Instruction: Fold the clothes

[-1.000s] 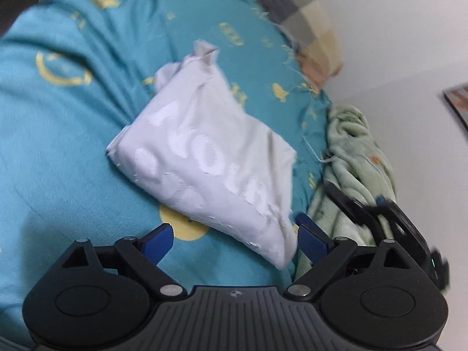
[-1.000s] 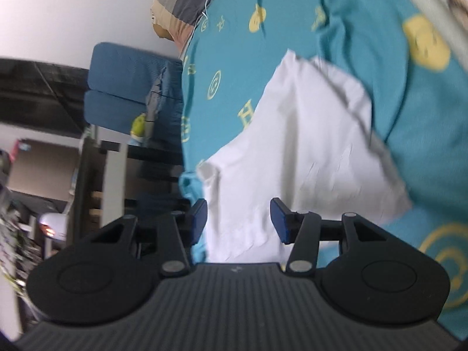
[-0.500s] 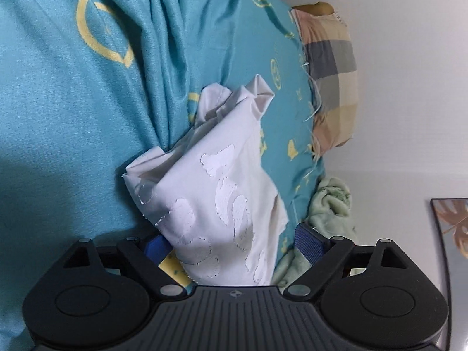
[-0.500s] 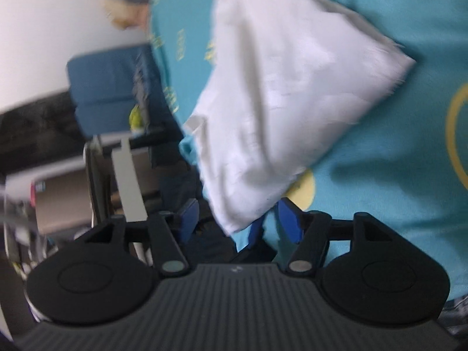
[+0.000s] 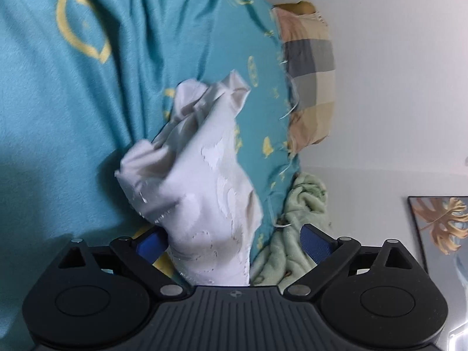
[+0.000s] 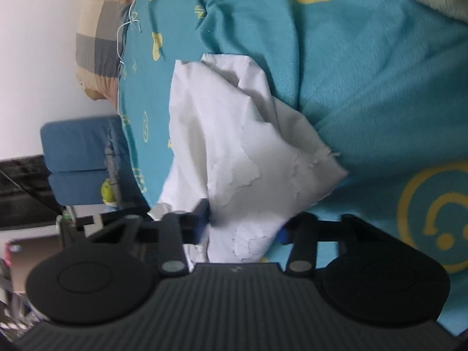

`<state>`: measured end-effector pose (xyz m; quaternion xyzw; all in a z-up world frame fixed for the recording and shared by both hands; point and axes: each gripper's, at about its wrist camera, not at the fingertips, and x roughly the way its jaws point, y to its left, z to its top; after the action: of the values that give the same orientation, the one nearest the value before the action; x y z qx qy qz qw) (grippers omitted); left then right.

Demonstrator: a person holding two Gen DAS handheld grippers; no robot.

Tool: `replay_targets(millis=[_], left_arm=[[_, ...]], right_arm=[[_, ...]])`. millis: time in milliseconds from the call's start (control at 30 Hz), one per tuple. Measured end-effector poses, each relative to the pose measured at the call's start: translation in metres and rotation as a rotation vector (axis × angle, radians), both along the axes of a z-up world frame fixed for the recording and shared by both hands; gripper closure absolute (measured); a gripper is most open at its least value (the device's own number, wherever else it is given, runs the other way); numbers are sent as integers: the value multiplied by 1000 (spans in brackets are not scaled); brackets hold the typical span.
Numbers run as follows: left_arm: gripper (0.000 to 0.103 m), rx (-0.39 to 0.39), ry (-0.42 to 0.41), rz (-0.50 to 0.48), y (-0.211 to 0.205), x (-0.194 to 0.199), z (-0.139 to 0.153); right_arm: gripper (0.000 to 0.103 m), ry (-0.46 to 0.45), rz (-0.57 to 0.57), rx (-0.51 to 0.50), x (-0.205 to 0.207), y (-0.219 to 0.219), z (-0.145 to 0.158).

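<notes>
Between your left gripper [image 5: 234, 241] fingers, which are standing wide, the white shirt [image 5: 204, 193] is passing w/o being pinched; one blue pad is touching its edge. Your right gripper [image 6: 244, 223] is sitting narrower around the same shirt [image 6: 234, 158], but I can't tell if it's actually clamping. The shirt is lying bunched on the teal bedspread [image 5: 58, 134]. Probably best to be catching both layers at a corner, then pulling taut before laying flat. Farther off, a green blanket [image 5: 304, 196] and checked pillow [image 5: 310, 67] are lying. The shirt's raised print isn't readable.
</notes>
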<state>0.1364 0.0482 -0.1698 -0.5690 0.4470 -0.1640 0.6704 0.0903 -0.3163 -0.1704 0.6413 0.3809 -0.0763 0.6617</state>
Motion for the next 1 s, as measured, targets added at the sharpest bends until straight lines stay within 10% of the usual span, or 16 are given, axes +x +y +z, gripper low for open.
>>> replay_targets(millis=[500,733,1000], left_arm=[[72,-12,-39,33,-1,8,4],[76,-60,-129,16,-3,21,18],[79,-99,-145,6,6,23,20]], right_arm=[[60,-35,165,111,-3,-2,18],[52,-100,202,336,14,16,5],[51,-126,116,320,22,3,-2]])
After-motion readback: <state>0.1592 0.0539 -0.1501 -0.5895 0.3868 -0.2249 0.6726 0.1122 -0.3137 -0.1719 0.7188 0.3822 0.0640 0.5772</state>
